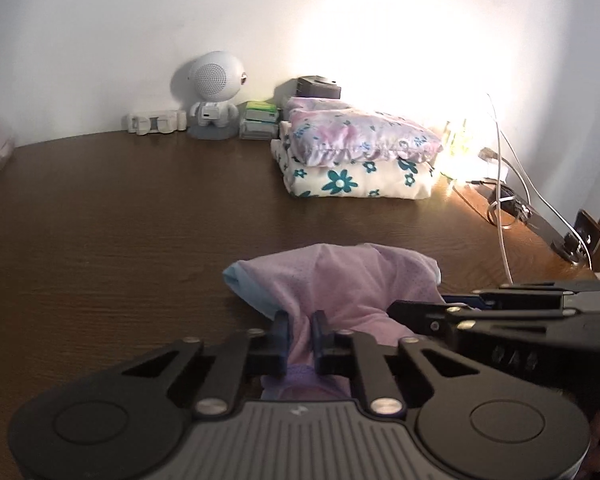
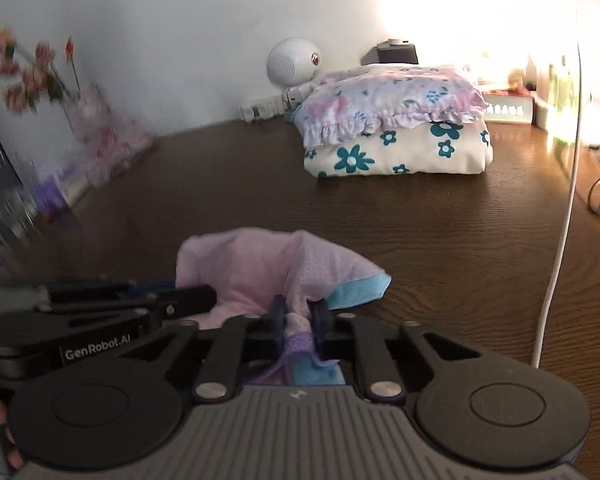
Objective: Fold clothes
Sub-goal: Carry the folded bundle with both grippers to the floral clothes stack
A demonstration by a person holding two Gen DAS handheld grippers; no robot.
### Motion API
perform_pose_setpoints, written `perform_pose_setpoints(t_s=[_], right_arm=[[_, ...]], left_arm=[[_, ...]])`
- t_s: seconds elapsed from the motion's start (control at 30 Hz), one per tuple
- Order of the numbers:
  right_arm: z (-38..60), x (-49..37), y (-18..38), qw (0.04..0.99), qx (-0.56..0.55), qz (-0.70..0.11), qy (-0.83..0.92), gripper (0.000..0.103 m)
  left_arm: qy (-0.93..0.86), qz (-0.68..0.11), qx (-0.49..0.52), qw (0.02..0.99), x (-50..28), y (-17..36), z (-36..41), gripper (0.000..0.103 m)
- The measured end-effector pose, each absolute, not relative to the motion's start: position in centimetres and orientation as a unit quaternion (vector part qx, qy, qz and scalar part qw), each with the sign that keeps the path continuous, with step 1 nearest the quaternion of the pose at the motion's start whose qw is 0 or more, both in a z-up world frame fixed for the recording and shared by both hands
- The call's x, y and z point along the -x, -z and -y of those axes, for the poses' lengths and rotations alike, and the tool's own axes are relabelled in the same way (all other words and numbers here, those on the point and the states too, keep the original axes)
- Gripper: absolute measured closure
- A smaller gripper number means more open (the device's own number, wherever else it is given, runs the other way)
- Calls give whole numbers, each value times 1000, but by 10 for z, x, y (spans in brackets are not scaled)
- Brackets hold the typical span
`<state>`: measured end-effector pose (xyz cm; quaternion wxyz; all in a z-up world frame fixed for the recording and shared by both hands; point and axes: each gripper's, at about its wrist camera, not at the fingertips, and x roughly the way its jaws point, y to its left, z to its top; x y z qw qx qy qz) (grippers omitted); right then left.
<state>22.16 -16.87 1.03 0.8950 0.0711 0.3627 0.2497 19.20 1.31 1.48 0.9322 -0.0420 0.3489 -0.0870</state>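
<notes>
A small pink mesh garment with a light blue hem lies bunched on the brown wooden table close in front of both grippers. My left gripper is shut on its near edge, pink cloth pinched between the dark blue pads. My right gripper is shut on the same pink garment at its purple waistband, next to the blue hem. In the left wrist view the right gripper reaches in from the right side and touches the cloth. In the right wrist view the left gripper comes in from the left.
A stack of folded floral clothes sits at the back near the wall, by a white round robot toy and small boxes. White cables and a phone stand lie at the right. A vase of flowers stands at the left.
</notes>
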Motion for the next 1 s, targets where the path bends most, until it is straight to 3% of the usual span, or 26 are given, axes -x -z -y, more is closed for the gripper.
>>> perform_pose_setpoints(t_s=[0.3,0.57,0.77,1.0], right_arm=[[176,-231,-78,925,-110,-273,-240,95],[195,-309,-143,942,-104,-240,-210,95],[210,-385,-131,938,-96,-278,-183,94],[211,-414,-81,929,-77,-316,-178,94]], left_arm=[[102,-279,38,954,-213,-84,-8,99],[127,-224,40,966,-281,-152,11,99],[136,-256,71,954,-355,-139,23,99],[117,-265,42,956,-378,-98,34,99]])
